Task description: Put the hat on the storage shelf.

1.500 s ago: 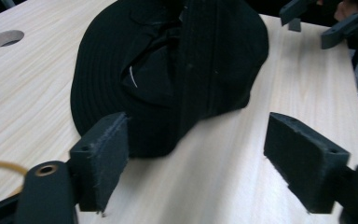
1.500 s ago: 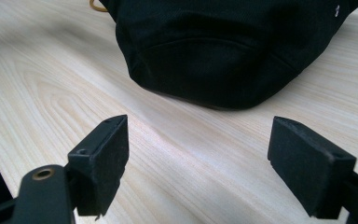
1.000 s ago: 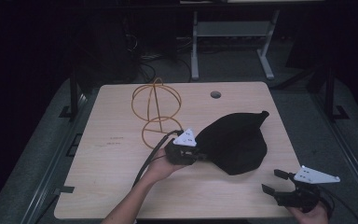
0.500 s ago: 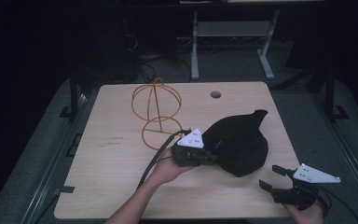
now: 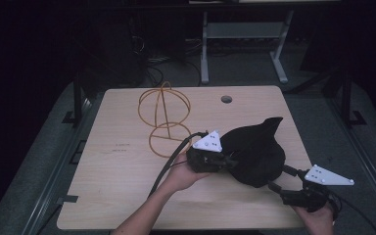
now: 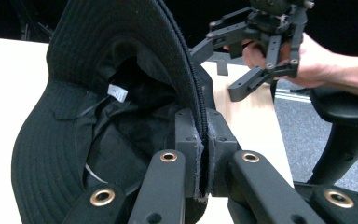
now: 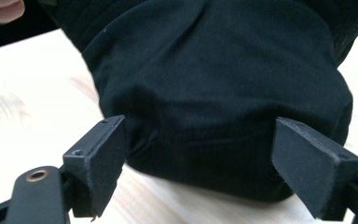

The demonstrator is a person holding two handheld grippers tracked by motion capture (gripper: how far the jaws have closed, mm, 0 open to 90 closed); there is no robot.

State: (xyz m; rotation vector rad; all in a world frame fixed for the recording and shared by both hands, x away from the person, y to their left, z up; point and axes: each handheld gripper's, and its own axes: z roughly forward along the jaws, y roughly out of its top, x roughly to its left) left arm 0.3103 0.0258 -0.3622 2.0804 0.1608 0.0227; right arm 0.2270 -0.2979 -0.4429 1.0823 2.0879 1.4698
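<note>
A black bucket hat [image 5: 257, 152] lies bunched at the right of the wooden table [image 5: 117, 176]. My left gripper [image 5: 229, 163] is shut on its brim. In the left gripper view the jaws [image 6: 204, 158] pinch the stitched brim edge, and the hat [image 6: 98, 93] opens to show its lining and a white label. My right gripper [image 5: 280, 179] stands open at the hat's near right side. In the right gripper view its fingers [image 7: 100, 154] straddle the rounded crown [image 7: 214, 70] without touching it. The right gripper [image 6: 261, 56] also appears open in the left gripper view.
An orange wire hat stand [image 5: 165, 110] stands at the back middle of the table. A cable hole [image 5: 226, 99] is near the far edge. Metal frame legs [image 5: 203, 44] and cables sit on the dark floor behind.
My left gripper has dragged the hat brim to the right, bunching the hat up. The right gripper has moved in toward the hat's near edge.
</note>
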